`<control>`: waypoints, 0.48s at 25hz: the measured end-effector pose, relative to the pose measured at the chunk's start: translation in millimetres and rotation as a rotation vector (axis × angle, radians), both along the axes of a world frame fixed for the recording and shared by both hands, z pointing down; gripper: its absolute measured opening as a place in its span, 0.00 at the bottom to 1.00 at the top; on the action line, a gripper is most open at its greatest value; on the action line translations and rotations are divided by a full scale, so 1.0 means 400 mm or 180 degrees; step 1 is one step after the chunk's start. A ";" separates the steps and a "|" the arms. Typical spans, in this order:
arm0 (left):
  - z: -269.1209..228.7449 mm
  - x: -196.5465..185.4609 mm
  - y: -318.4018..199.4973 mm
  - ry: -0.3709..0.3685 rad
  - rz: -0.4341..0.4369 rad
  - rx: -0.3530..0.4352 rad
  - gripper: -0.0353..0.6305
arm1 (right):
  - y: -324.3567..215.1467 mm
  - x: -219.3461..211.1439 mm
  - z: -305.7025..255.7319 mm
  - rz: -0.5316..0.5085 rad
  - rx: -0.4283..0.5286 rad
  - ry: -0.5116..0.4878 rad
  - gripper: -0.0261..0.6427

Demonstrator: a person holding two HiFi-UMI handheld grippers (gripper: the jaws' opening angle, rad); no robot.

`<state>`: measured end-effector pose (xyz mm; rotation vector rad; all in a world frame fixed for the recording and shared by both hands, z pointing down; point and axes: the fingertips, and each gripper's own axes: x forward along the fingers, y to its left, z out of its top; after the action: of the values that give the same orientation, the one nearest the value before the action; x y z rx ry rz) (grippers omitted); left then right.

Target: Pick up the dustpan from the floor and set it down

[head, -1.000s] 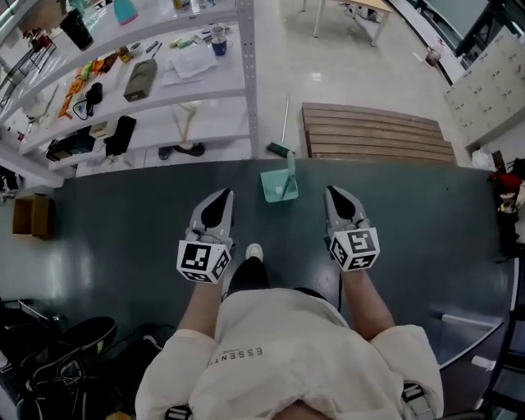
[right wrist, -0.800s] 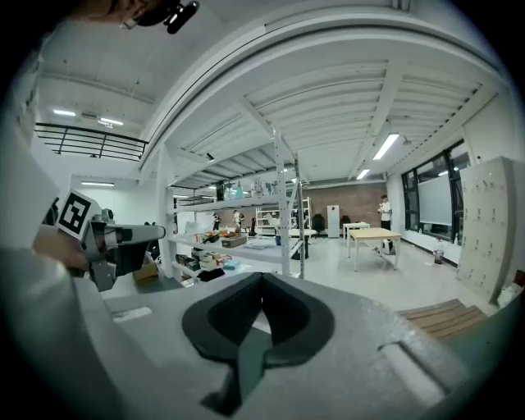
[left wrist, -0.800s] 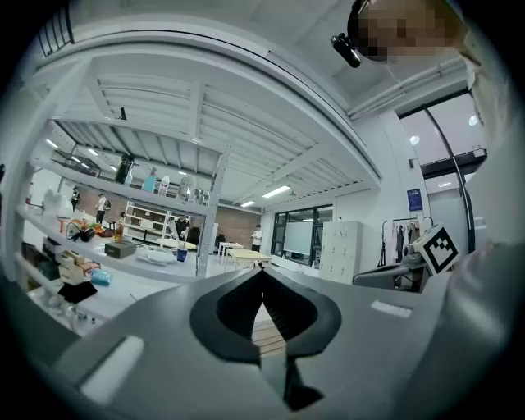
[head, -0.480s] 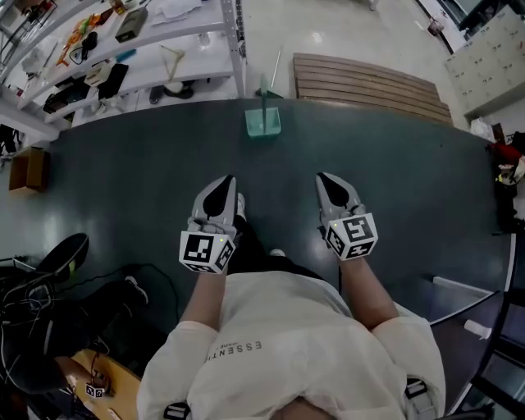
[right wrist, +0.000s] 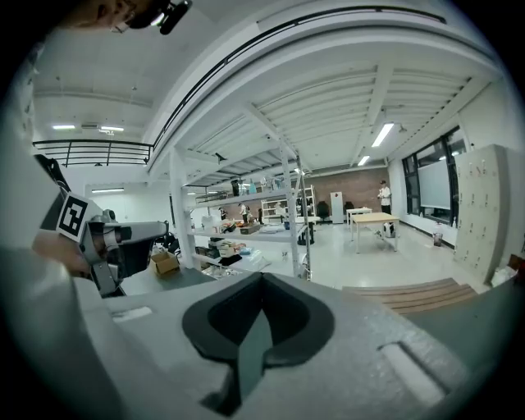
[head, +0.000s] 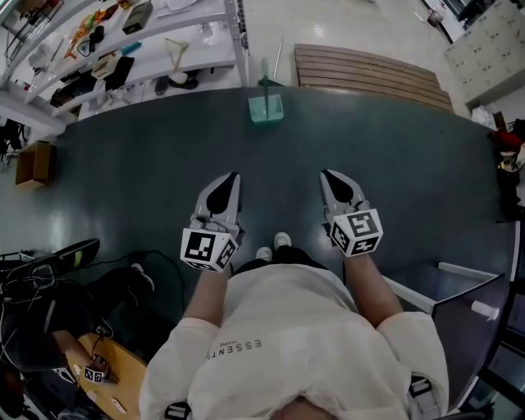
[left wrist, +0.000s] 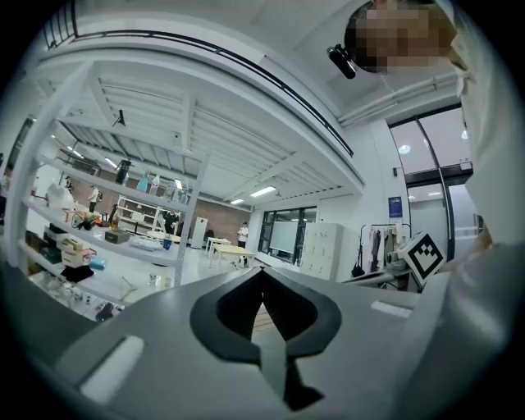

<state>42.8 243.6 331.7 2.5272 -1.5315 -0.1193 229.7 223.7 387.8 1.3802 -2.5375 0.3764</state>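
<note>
Dustpan now farther off — left tongs, right tongs shut.

Dark mat lies on a glossy pale floor beside white shelving and a slatted wooden platform; strip lights and tall windows brighten the hall.

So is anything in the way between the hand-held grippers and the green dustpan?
No, nothing visible is. The dustpan stands at the far edge of the dark floor, and only bare floor lies between it and the left hand-held gripper and the right hand-held gripper. Both are shut and empty.
</note>
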 end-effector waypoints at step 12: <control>-0.002 -0.089 0.129 -0.0146 0.0156 0.0072 0.08 | 0.125 -0.109 0.005 0.0082 0.0083 0.0113 0.03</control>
<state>7.2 295.3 330.9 2.6003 -1.4917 -0.0730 186.2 273.8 389.8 1.4173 -2.5071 0.3215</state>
